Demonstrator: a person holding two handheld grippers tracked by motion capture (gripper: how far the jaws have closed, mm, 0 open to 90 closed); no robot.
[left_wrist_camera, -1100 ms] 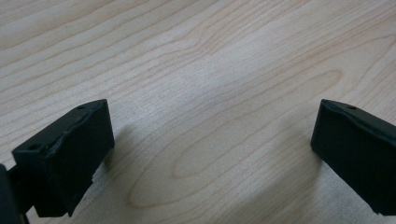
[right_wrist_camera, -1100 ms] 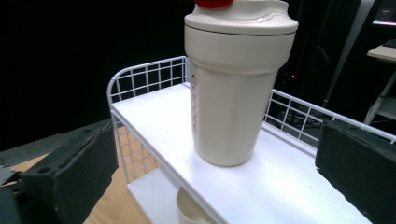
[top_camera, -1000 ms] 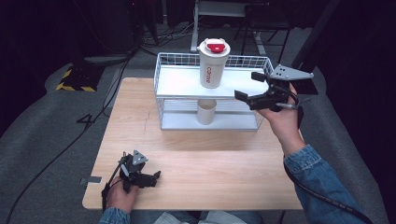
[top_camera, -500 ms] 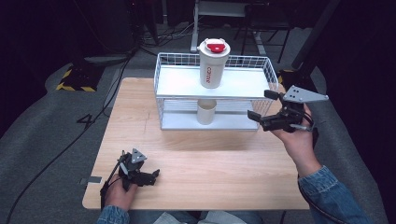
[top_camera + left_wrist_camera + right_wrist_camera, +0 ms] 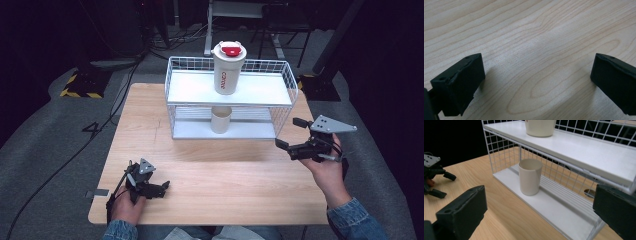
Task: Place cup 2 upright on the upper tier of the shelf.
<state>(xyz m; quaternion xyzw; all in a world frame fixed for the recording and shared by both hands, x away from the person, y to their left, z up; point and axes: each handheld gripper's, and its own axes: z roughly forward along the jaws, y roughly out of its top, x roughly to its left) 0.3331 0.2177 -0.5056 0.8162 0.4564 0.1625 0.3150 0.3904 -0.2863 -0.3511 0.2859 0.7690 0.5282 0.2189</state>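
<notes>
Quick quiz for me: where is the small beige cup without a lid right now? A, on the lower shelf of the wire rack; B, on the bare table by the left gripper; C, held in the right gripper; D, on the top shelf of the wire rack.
A: the small beige cup stands upright on the lower shelf of the wire rack, under the lidded tumbler, with the open right gripper apart from it.
</notes>
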